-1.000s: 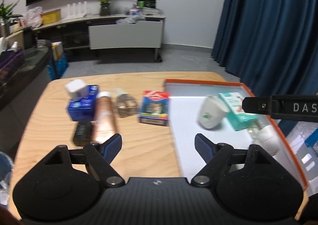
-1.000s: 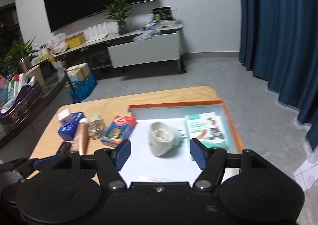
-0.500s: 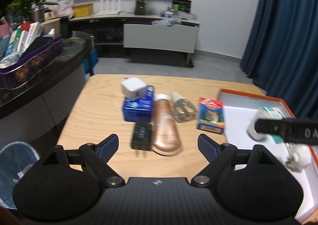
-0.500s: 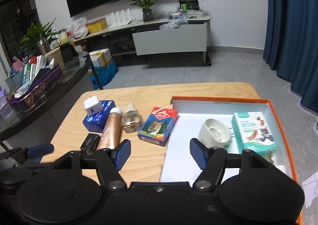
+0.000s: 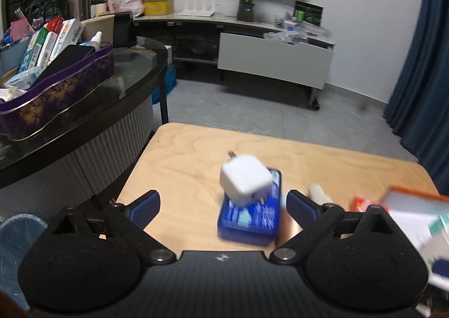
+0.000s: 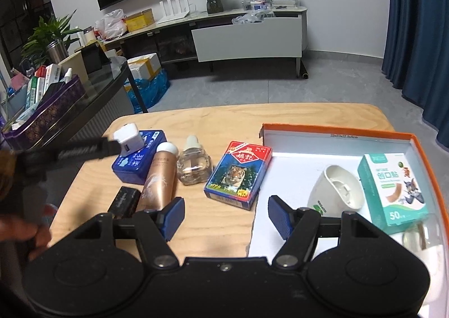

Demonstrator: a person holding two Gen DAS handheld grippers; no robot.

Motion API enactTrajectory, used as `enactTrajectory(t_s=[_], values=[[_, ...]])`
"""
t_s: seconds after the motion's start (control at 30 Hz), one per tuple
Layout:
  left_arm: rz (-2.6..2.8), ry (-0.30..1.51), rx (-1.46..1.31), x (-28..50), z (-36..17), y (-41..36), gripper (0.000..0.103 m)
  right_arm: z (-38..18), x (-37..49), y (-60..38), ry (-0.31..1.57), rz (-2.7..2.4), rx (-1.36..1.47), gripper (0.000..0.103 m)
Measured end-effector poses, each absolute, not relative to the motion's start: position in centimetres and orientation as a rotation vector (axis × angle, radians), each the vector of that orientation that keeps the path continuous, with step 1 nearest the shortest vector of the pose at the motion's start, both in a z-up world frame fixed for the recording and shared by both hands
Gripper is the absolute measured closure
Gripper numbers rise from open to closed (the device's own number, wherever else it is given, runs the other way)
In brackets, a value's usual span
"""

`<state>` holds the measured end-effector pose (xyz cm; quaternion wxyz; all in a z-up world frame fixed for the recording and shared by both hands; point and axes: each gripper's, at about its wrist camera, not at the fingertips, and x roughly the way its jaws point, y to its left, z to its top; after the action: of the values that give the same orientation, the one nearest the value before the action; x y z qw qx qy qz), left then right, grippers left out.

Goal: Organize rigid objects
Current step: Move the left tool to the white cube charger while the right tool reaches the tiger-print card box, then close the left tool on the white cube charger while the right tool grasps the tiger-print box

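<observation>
Nearby, wooden table [image 6: 233, 118] stands on grey floor [image 6: 252, 90], blue curtain [image 6: 418, 23] beside.

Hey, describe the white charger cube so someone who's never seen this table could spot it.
On the wooden table, left of the orange-rimmed tray, lies a row of items. The white charger cube sits atop the blue tin at the left end, the only white block there.

Both wrist cameras are looking down along their fingers at the wooden table [image 6: 224, 121], sharing the white charger [image 5: 245, 179] on the blue tin [image 6: 139, 158].
</observation>
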<state>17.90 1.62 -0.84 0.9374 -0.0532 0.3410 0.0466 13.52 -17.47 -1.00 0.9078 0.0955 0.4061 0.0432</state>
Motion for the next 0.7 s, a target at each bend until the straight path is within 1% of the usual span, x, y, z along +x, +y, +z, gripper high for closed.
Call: enactTrajectory(t_s=[0.1, 0.13, 0.2, 0.23, 0.3, 0.37, 0.4, 0.43, 0.47, 0.5, 0.7], values=[[0.122, 0.713, -0.112, 19.9, -1.5, 1.5, 0.003, -1.6, 14.5, -17.6, 0.843, 0.089, 0.202, 0.024], [0.131, 0.714, -0.112, 20.4, -1.8, 1.5, 0.001, -1.8, 14.8, -17.6, 0.845, 0.088, 0.204, 0.024], [0.137, 0.720, -0.113, 21.0, -2.4, 1.5, 0.003, -2.2, 15.5, -17.6, 0.848, 0.086, 0.209, 0.024], [0.131, 0.732, -0.104, 21.3, -2.8, 1.4, 0.008, -2.4, 15.9, -17.7, 0.852, 0.088, 0.213, 0.024], [0.102, 0.744, -0.094, 21.6, -3.3, 1.1, 0.016, -2.8, 16.4, -17.8, 0.856, 0.088, 0.220, 0.024], [0.081, 0.721, -0.114, 21.5, -3.4, 1.4, 0.021, -3.3, 16.9, -17.8, 0.867, 0.085, 0.221, 0.024], [0.073, 0.705, -0.120, 21.4, -3.4, 1.5, 0.030, -3.5, 17.0, -17.8, 0.871, 0.081, 0.222, 0.024], [0.061, 0.694, -0.122, 21.2, -3.3, 1.7, 0.043, -3.6, 17.2, -17.8, 0.874, 0.080, 0.225, 0.024], [0.040, 0.686, -0.121, 21.2, -3.3, 1.6, 0.047, -3.8, 17.3, -17.7, 0.876, 0.081, 0.227, 0.024], [0.028, 0.680, -0.111, 21.2, -3.2, 1.4, 0.049, -4.0, 17.4, -17.7, 0.879, 0.079, 0.228, 0.024], [-0.019, 0.633, -0.049, 19.4, -3.1, 1.2, 0.049, -4.8, 18.0, -17.1, 0.894, 0.086, 0.244, 0.024]])
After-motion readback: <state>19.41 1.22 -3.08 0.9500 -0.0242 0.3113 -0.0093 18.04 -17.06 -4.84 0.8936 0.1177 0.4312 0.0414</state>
